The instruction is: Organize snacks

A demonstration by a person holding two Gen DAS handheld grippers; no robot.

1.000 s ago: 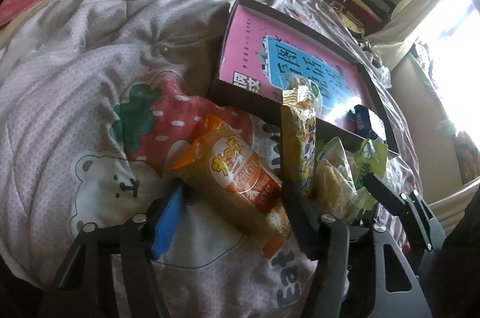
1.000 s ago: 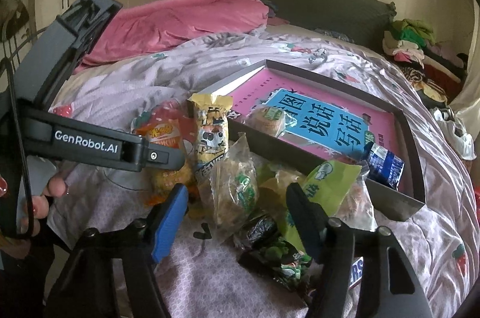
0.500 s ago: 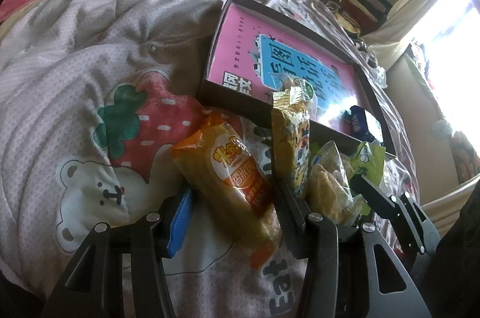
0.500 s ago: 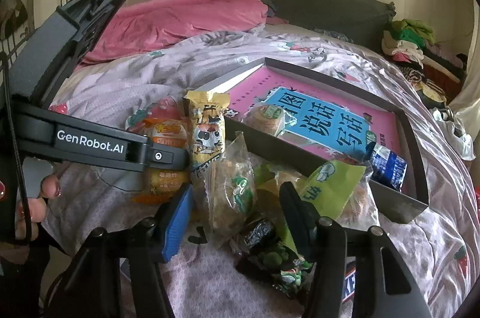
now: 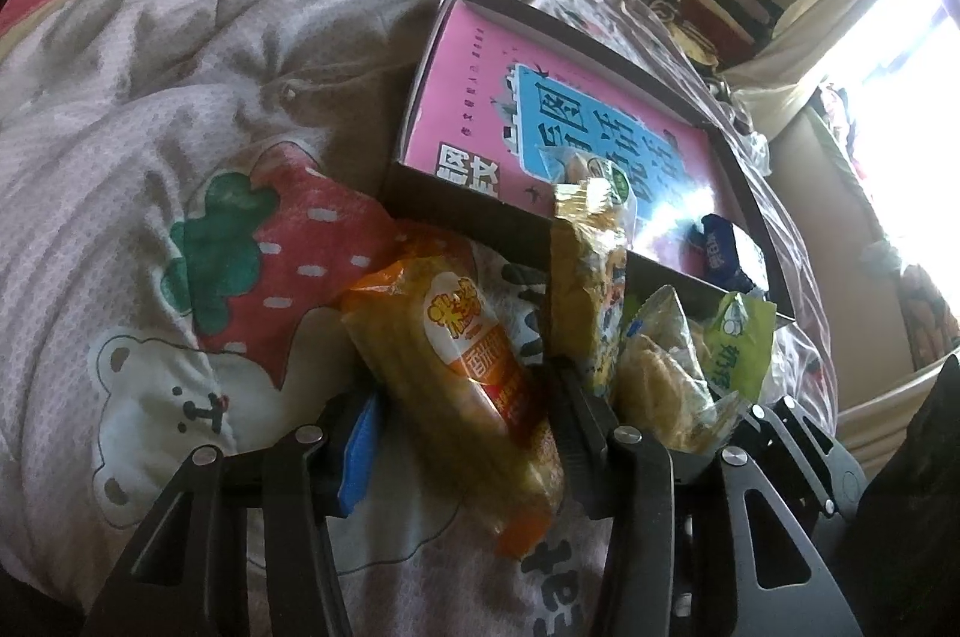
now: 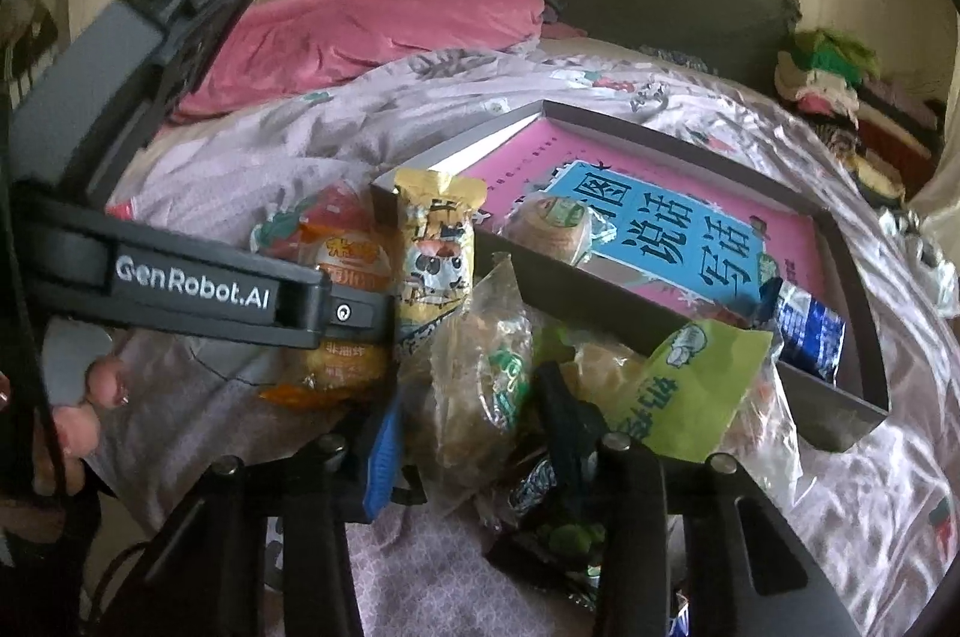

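Left gripper has just been narrowing, and its fingers now pinch the orange packet at the lower centre of the left view. The packet's long axis runs from lower right up to upper left, toward the strawberry print on the quilt. The right gripper has just been closing too, now clamped on the clear biscuit bag, which stands nearly upright just below the box.

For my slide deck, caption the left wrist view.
Left gripper closing around an orange snack pack on the quilt.
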